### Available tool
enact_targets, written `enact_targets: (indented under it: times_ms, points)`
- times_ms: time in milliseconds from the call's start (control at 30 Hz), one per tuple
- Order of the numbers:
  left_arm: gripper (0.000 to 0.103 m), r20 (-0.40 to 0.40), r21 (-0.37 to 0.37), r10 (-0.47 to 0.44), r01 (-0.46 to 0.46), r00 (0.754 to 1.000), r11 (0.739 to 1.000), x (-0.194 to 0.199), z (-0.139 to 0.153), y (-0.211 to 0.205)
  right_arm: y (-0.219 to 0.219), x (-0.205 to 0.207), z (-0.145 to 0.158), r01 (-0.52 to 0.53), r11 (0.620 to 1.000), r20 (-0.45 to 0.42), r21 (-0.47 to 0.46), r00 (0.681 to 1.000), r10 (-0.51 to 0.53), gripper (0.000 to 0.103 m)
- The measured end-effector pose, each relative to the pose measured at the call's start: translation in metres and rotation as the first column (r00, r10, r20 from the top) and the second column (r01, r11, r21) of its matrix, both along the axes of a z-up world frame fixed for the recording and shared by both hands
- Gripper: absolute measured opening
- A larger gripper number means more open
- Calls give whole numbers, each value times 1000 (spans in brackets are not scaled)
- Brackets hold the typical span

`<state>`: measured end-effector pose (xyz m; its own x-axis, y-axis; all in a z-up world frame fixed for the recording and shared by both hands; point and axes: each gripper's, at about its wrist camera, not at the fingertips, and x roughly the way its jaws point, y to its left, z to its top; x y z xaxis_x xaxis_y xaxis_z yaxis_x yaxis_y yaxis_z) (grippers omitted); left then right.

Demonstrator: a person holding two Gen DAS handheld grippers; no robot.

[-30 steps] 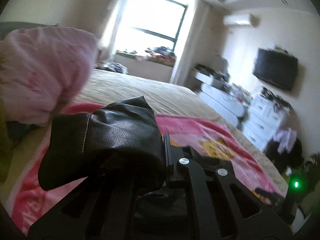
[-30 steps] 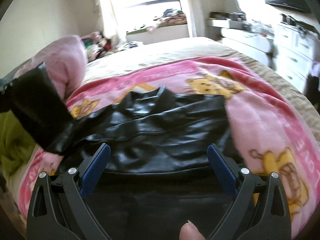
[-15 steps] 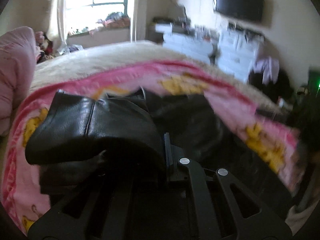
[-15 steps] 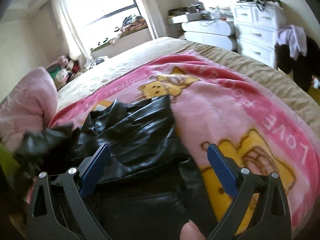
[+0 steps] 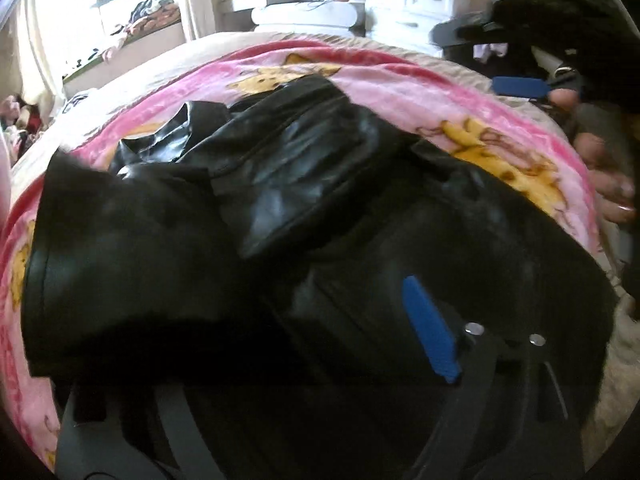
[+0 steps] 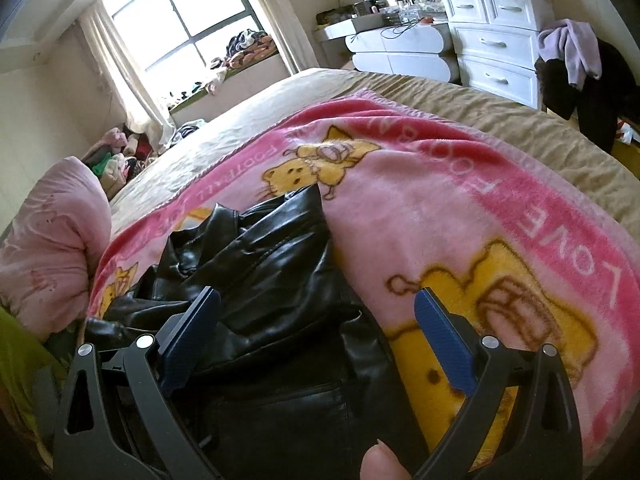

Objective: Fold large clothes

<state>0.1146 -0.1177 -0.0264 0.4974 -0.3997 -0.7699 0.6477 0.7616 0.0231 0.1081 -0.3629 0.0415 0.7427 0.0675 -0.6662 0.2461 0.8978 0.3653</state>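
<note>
Both tools wide above a black leather jacket on the bed.

Left tool (image 5: 280, 344) has just been opening, its jaws wide over the jacket (image 5: 288, 184) with a sleeve draped across 1 finger; right tool (image 6: 316, 328) gapes, gripping nothing, jacket's right edge between its pads. Beyond the jacket, pink blanket (image 6: 420, 208) lies bare; only the right view shows the pink pillow (image 6: 52, 248).

Home bedroom: bed (image 6: 460, 112), pink blanket (image 6: 420, 216), white dresser (image 6: 492, 40), window (image 6: 188, 20).
</note>
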Motion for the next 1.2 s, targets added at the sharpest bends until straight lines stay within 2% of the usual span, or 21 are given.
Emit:
enact_targets:
  times_ms: [100, 133, 233, 333, 367, 467, 533, 567, 633, 733, 800, 867, 933, 967, 1000, 1033, 1067, 1100, 1133, 1167, 1200]
  points:
    - [88, 26, -80, 37, -35, 999, 996, -11, 15, 21, -1, 0, 0, 8, 1000, 6, 8, 1000, -8, 96]
    - [89, 28, -127, 44, -41, 999, 991, -13, 23, 30, -1, 0, -1, 11, 1000, 8, 13, 1000, -11, 96]
    - [90, 33, -206, 64, -56, 997, 977, -12, 42, 46, -1, -1, -2, 8, 1000, 7, 18, 1000, -8, 96]
    - [90, 22, -308, 40, -32, 999, 951, -12, 61, 63, -1, 0, -2, -2, 1000, 1, 11, 1000, 2, 96]
    - [90, 32, -318, 51, -38, 998, 947, -12, 66, 69, -1, 0, -3, -8, 1000, -1, 16, 1000, 8, 96]
    - [93, 65, -302, 144, -118, 987, 946, -3, 75, 93, 8, 4, -9, -65, 996, -24, 59, 998, 66, 96]
    - [93, 58, -257, 263, -240, 963, 936, 16, 73, 114, 21, 9, -14, -130, 987, -33, 90, 991, 134, 95]
    - [93, 48, -235, 325, -306, 945, 923, 27, 70, 126, 32, 14, -18, -173, 980, -50, 104, 983, 178, 92]
    - [93, 37, -225, 389, -372, 920, 901, 41, 66, 145, 51, 23, -31, -215, 971, -100, 109, 969, 226, 84]
    - [93, 21, -199, 470, -457, 882, 867, 62, 61, 168, 64, 33, -53, -196, 975, -190, 104, 959, 212, 81]
    - [93, 17, -202, 491, -478, 871, 855, 71, 60, 178, 66, 36, -68, -167, 978, -238, 124, 952, 193, 79]
    - [93, -2, -207, 514, -503, 858, 839, 80, 60, 188, 69, 36, -77, -176, 971, -236, 161, 949, 211, 66]
    - [92, -11, -218, 528, -517, 849, 828, 86, 58, 196, 73, 37, -78, -207, 958, -216, 198, 944, 248, 29]
    - [89, -16, -220, 536, -526, 844, 822, 88, 59, 198, 77, 35, -72, -229, 955, -184, 189, 947, 264, 25]
    - [87, -22, -230, 548, -537, 836, 811, 90, 59, 204, 83, 31, -58, -264, 955, -132, 137, 950, 282, 15]
    - [81, -27, -238, 555, -545, 831, 804, 92, 60, 208, 88, 29, -49, -286, 953, -102, 101, 950, 296, 11]
    - [69, -35, -246, 563, -553, 826, 796, 95, 60, 212, 96, 28, -30, -326, 945, -47, 42, 944, 327, 9]
    - [62, -49, -251, 573, -566, 818, 786, 99, 60, 217, 101, 29, -14, -354, 935, -12, -6, 935, 354, 8]
    - [51, -58, -252, 579, -573, 813, 780, 102, 60, 219, 105, 31, -3, -370, 928, 9, -47, 929, 371, 8]
    - [41, -65, -254, 581, -577, 811, 776, 105, 60, 221, 111, 35, 14, -385, 914, 31, -127, 920, 392, 8]
    - [37, -77, -259, 580, -578, 811, 774, 109, 59, 221, 113, 39, 20, -387, 907, 34, -165, 917, 398, 8]
